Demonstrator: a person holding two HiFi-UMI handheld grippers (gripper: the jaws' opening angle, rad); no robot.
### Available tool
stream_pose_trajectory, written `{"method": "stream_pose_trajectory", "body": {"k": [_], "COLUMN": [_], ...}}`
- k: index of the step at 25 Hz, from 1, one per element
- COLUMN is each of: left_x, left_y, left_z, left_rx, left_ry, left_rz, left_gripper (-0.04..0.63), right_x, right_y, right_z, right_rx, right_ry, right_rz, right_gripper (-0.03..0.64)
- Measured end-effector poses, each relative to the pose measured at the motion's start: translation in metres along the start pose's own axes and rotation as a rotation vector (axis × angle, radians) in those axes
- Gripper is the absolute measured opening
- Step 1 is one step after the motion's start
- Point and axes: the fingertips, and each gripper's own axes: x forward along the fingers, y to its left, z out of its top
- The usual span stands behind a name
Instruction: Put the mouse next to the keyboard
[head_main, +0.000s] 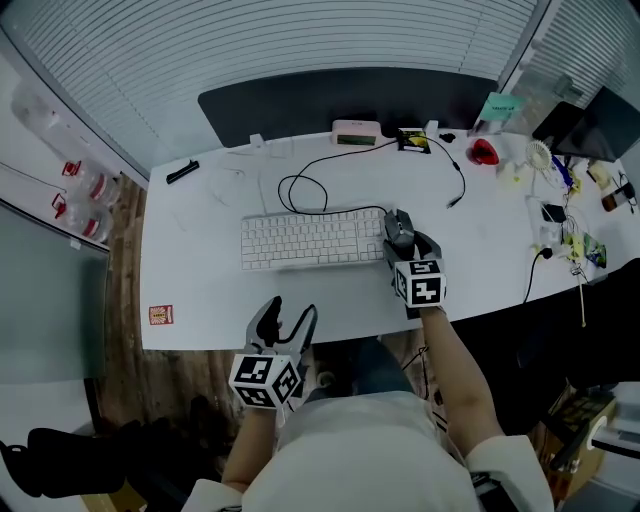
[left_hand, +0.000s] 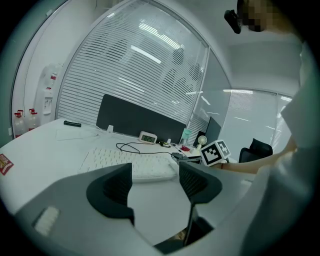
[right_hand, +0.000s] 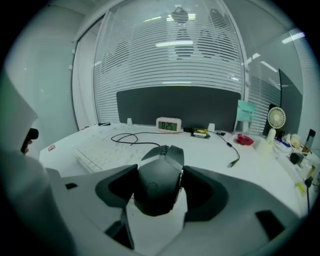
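my right gripper (right_hand: 160, 192) is clamped on the black mouse (right_hand: 159, 182), a pad pressing each flank and the mouse's nose poking out past the jaw tips. the white keyboard (head_main: 300, 238) lies just left of these jaws, its end right beside the mouse on the white desk (head_main: 200, 290). my left gripper (left_hand: 156, 183) hangs at the desk's near edge, well left of the right one, its jaws apart and nothing between them.

The mouse (right_hand: 159, 186) is matt black, and the keyboard (head_main: 300, 238) is white on a white desk (head_main: 200, 290). My left gripper (head_main: 290, 312) and right gripper (head_main: 399, 235) are dark grey, each with black-and-white square markers. Upper right of the head view, a red object (head_main: 484, 152).
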Motion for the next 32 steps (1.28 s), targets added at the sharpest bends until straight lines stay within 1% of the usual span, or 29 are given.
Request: {"method": "stream_pose_trajectory", "body": {"k": [7,16,21,27,29,32], "left_x": [0.024,0.045,0.048,0.041,0.037,0.028], "left_y": [-0.005,-0.014,-0.017,-0.016,-0.016,-0.015], "left_z": [0.003,0.003,0.004,0.003,0.004,0.004], "left_rx": [0.004,0.010,0.013,0.014,0.016,0.022], "left_ry": [0.016,0.033,0.034,0.035,0.031,0.026], "left_rz": [-0.011,-0.036,-0.046,-0.042,-0.041,-0.039], "left_gripper": [0.282,0.282,0.282,0.282,0.282,0.282], "right_x": [0.017,0.028,0.035,0.035,0.032,0.019], "right_y": [-0.037,-0.056,-0.061,-0.061,-0.062,-0.057], "right_z": [-0.018,-0.035,-0.049,-0.049,-0.045,-0.040], "right_rx": [0.052,0.057,0.076,0.075,0.108,0.166], "right_ry": [0.052,0.099,0.158,0.147,0.116,0.062], "right_rz": [-0.043,-0.065,-0.066,-0.071,-0.080,-0.080], "right_gripper": [0.284,0.282,0.273,0.273,0.279,0.314]}}
